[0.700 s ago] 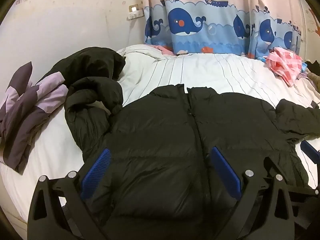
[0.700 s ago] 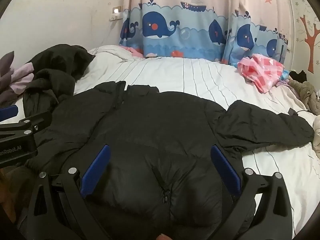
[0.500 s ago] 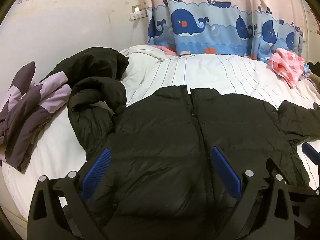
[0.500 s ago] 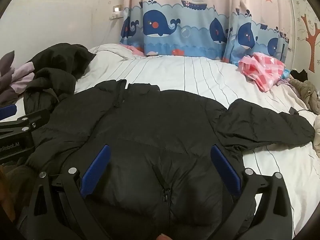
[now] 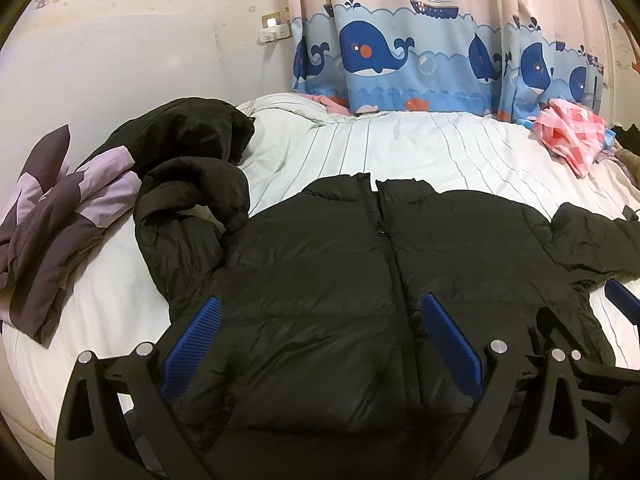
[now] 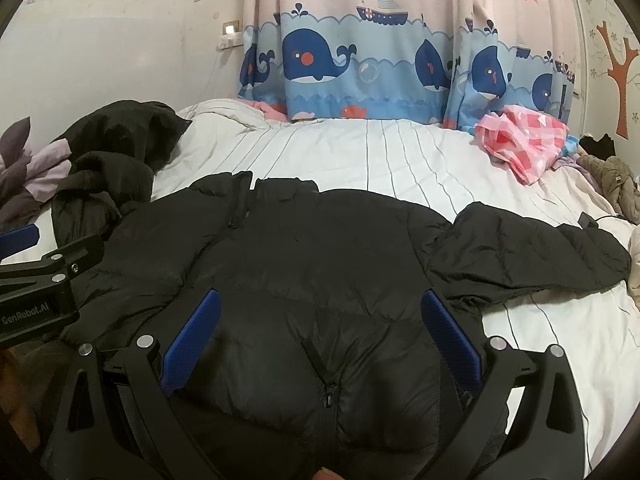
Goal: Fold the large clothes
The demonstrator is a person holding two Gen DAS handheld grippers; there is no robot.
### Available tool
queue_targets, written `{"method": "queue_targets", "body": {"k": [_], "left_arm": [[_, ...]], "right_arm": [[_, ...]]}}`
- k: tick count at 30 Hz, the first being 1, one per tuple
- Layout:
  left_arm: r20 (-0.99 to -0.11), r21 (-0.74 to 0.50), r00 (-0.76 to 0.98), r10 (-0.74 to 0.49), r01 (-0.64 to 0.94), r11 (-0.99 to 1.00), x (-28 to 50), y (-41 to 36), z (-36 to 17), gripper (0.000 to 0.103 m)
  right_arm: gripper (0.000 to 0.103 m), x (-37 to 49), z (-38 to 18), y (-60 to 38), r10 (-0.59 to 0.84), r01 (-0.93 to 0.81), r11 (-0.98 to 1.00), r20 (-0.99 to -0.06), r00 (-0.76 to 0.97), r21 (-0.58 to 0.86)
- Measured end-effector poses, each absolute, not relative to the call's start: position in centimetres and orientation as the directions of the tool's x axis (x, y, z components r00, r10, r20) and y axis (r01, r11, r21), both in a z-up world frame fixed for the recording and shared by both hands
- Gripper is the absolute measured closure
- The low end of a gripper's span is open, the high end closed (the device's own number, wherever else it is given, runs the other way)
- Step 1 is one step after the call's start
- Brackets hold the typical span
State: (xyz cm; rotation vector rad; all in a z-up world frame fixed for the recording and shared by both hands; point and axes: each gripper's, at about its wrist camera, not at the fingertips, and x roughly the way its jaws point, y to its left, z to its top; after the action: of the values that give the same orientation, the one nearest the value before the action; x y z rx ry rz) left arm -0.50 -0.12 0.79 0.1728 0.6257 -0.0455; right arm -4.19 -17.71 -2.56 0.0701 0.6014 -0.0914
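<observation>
A black puffer jacket (image 5: 360,264) lies front up, zipped, on the white striped bed (image 5: 400,152). Its left sleeve (image 5: 180,216) is bunched at the left; its right sleeve (image 6: 532,248) stretches out to the right. My left gripper (image 5: 320,344) is open and empty, over the jacket's lower left half. My right gripper (image 6: 320,344) is open and empty, over the hem by the zipper (image 6: 324,384). The left gripper also shows at the left edge of the right wrist view (image 6: 24,240).
A second black garment (image 5: 184,132) and a purple quilt (image 5: 52,216) lie at the bed's left. A pink checked cloth (image 6: 524,140) lies at the far right, with more clothes (image 6: 612,180) beside it. A whale curtain (image 5: 400,52) hangs behind the bed.
Both views have shifted slightly; the jacket sits a little further right in the left wrist view. Both grippers stay open and the jacket has not moved.
</observation>
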Motion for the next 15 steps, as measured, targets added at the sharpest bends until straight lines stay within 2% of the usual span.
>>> {"method": "queue_targets", "body": {"k": [15], "left_arm": [[-0.601,0.121,0.799,-0.014,0.108,0.987,-0.49,-0.69,0.66,0.007]], "right_arm": [[0.006,-4.25,-1.91,-17.62,-0.059,0.107,0.993,-0.56,0.827,0.054]]}}
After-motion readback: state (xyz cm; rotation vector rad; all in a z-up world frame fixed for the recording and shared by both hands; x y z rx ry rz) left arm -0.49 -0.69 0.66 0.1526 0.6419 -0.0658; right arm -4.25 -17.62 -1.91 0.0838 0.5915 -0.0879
